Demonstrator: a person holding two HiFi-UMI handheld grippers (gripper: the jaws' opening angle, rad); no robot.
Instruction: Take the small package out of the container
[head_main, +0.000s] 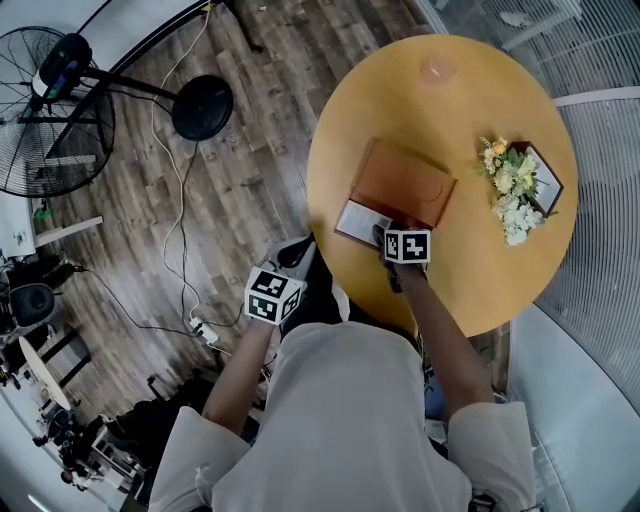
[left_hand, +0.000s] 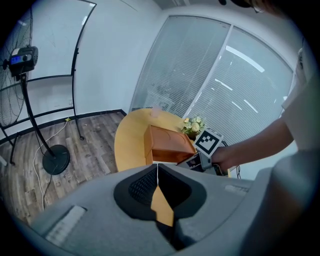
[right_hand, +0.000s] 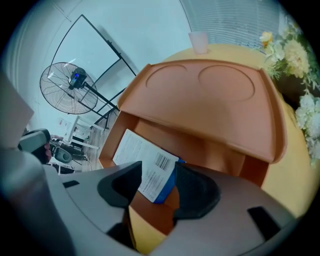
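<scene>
package gripped, not yet out of the container

my right gripper (right_hand: 157, 176) looks clenched on the near corner of the small package (right_hand: 146, 162), whose white barcode face and blue edge sit between the pads, lower middle of the right gripper view. most of the package lies inside the open front of the orange container (right_hand: 210, 100), under its top. in the head view the container is mid-frame on the round table (head_main: 450, 110), with the package poking out at its lower left edge. my left gripper (left_hand: 157, 172) is squeezed closed on nothing, off the table's lower left. my read: reach and grip done; pulling the package clear is left.
</scene>
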